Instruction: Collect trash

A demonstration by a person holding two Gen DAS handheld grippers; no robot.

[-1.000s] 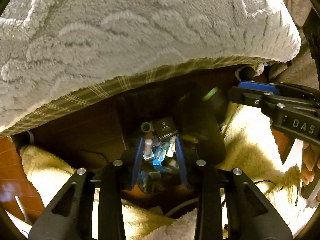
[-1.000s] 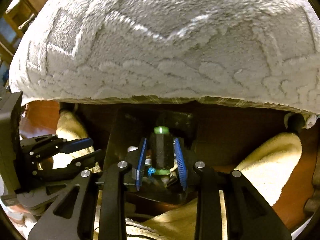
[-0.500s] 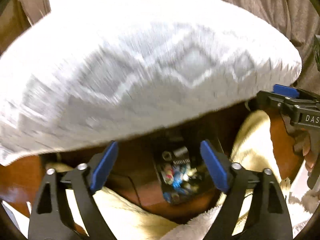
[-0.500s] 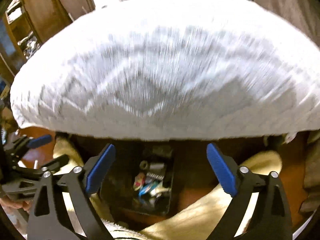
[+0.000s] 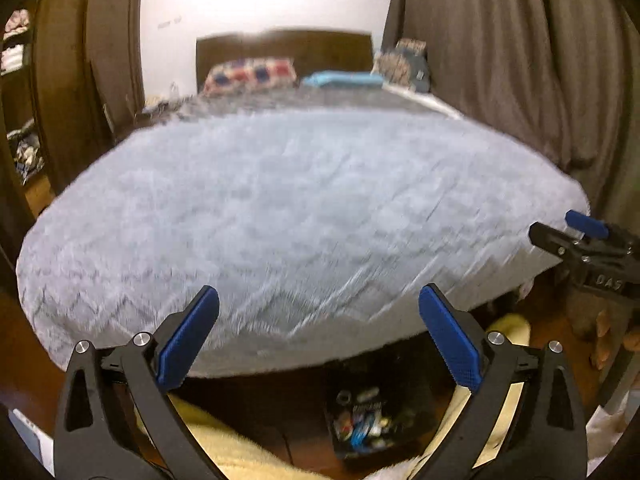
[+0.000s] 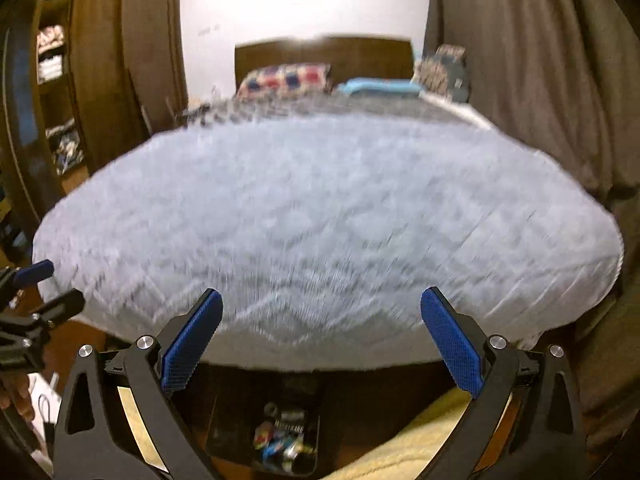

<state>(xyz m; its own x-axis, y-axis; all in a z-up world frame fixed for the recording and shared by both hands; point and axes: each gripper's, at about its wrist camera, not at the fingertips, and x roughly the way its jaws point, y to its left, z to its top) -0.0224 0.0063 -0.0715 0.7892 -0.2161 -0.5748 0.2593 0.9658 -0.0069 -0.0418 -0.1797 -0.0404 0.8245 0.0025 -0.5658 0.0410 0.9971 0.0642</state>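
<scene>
A black trash bin stands on the floor at the foot of the bed, with several small wrappers and bits of trash inside. It also shows in the right wrist view, with the trash in it. My left gripper is open and empty, raised above the bin. My right gripper is open and empty too, above the bin. The right gripper shows at the right edge of the left wrist view; the left gripper shows at the left edge of the right wrist view.
A bed with a grey fluffy blanket fills the middle. Pillows lie by the dark headboard. A yellow towel lies on the floor around the bin. Brown curtains hang at the right, shelves at the left.
Both grippers let go of their trash into the bin, opened wide and rose up and back. The view now looks over the whole bed.
</scene>
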